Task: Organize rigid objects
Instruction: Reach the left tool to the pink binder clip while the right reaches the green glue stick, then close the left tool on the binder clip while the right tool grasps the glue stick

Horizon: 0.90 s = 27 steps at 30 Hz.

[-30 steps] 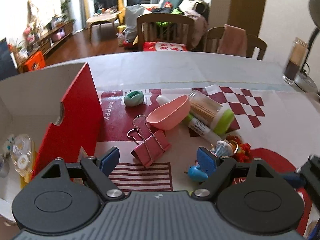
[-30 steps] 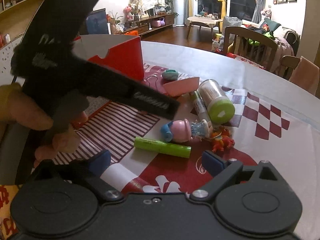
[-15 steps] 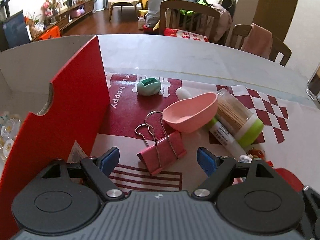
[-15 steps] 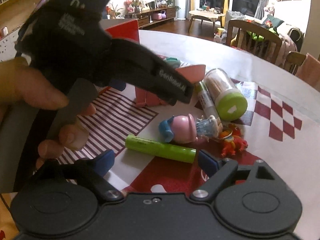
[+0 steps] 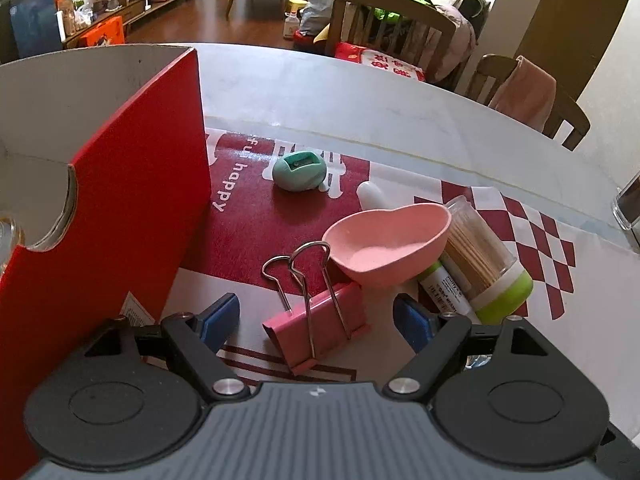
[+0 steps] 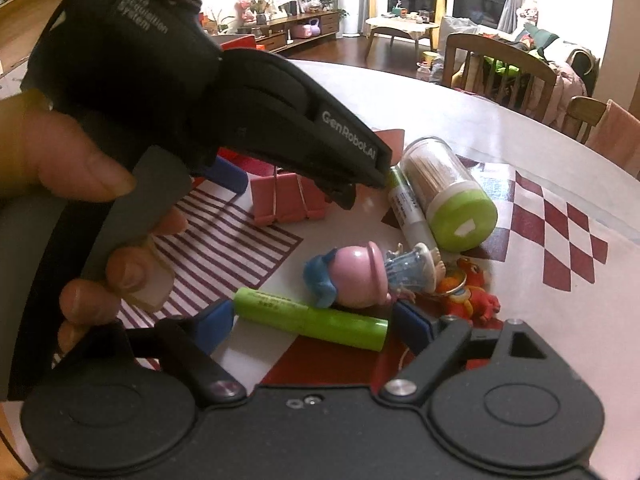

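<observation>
My left gripper is open with a pink binder clip lying on the table between its blue fingertips. Just beyond are a pink scoop, a white marker and a toothpick jar with a green lid. A teal pencil sharpener lies farther back. My right gripper is open with a green marker between its fingertips. Behind it lie a pink and blue toy figure and a red keychain toy. The left gripper fills the upper left of the right wrist view.
A red cardboard box with white inside walls stands at the left, right beside my left gripper. A glass stands at the table's right edge. Wooden chairs stand behind the table.
My left gripper has moved forward and down over the pink binder clip, which now lies between its fingertips. My right gripper has closed in on the green marker.
</observation>
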### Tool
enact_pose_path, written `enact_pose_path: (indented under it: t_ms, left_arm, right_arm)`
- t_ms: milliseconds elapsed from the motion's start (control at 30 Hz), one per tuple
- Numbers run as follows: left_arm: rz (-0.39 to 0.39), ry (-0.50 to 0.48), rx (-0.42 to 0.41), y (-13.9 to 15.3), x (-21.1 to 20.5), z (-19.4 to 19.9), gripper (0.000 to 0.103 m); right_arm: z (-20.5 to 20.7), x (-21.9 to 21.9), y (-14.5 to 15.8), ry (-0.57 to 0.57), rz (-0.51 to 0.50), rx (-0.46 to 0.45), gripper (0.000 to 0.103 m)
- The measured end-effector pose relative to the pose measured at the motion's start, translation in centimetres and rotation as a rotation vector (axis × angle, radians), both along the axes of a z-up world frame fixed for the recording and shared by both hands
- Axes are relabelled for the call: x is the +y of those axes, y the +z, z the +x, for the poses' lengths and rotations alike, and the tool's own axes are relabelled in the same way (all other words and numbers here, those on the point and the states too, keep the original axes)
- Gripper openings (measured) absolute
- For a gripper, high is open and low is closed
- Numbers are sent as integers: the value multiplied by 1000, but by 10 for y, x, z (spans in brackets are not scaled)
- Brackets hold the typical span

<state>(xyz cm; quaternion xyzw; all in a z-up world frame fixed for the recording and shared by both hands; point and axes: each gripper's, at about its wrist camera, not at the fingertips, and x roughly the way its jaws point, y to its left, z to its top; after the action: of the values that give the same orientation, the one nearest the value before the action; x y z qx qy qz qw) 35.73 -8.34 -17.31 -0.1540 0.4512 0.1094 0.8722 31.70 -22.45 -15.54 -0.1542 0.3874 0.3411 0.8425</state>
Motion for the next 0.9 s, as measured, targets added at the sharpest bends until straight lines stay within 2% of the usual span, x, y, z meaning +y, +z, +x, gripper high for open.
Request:
enact_pose_path:
  t_ms: [67,300,400,900]
  left_arm:
    - [1,8,1,0,0,-1,82]
    - [17,43,5,3,3,-4,64]
    - [16,42,3,4,4,-5,53]
    - [-41,-9,14,8,1,-33,52]
  right_arm:
    - [-2,2,0,-11,-10,-7,86]
    - [-9,7,2,-48,-26,-14,81]
    - [-9,7,2,-54,-23,-16,81]
    - [-29,-23,22,-65,14,-14,80]
